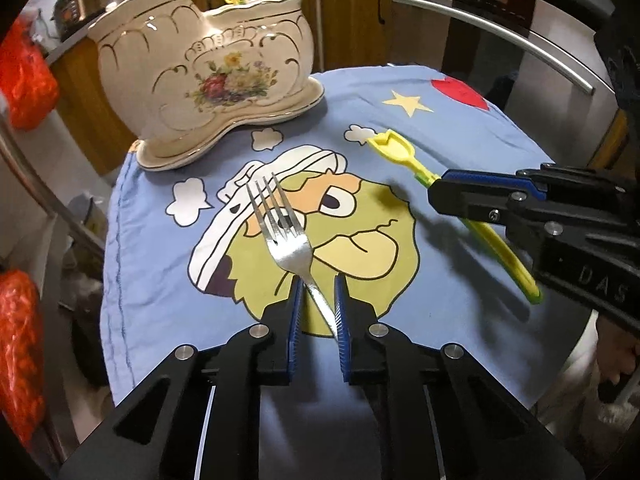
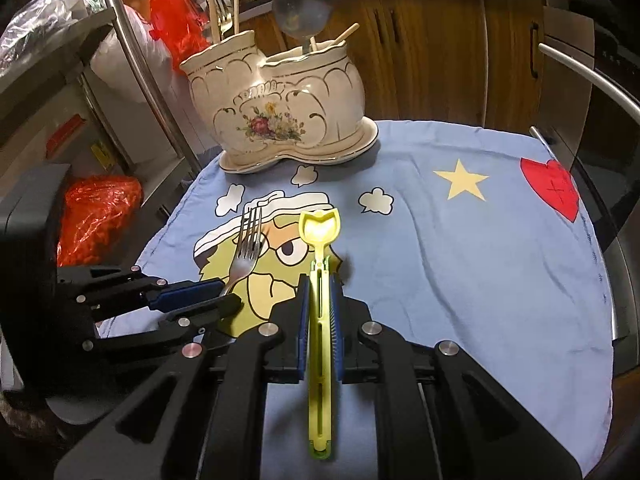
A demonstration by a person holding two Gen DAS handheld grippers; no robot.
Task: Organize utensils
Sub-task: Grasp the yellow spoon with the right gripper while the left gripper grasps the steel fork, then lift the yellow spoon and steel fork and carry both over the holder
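A: What is covering the bench (image 2: 624,320)?

B: A light blue cloth (image 2: 460,264) is lying over it, printed with a green cartoon face, white clouds, a yellow star and a red heart. A cream ceramic utensil holder (image 2: 280,116) with gold trim and a flower motif is standing at the far left of the cloth, with a dark ladle (image 2: 302,4) and wooden handles sticking up out of it.

A: And the room around it?

B: Brown wooden cabinets (image 2: 432,52) are running along the far side under a grey counter crowded with jars and a cooker. Red plastic bags (image 2: 100,212) are sitting to the left, and curved metal rails are framing the bench.

A: What are the grippers doing?

B: The left gripper (image 1: 318,280) is narrow, its blue pads closing on the handle of a metal fork (image 1: 280,220), whose tines are pointing toward the holder above the cartoon face. The right gripper (image 2: 319,280) is clamping the handle of a yellow-green plastic spoon (image 2: 320,228), just right of the fork, its bowl pointing to the far side.
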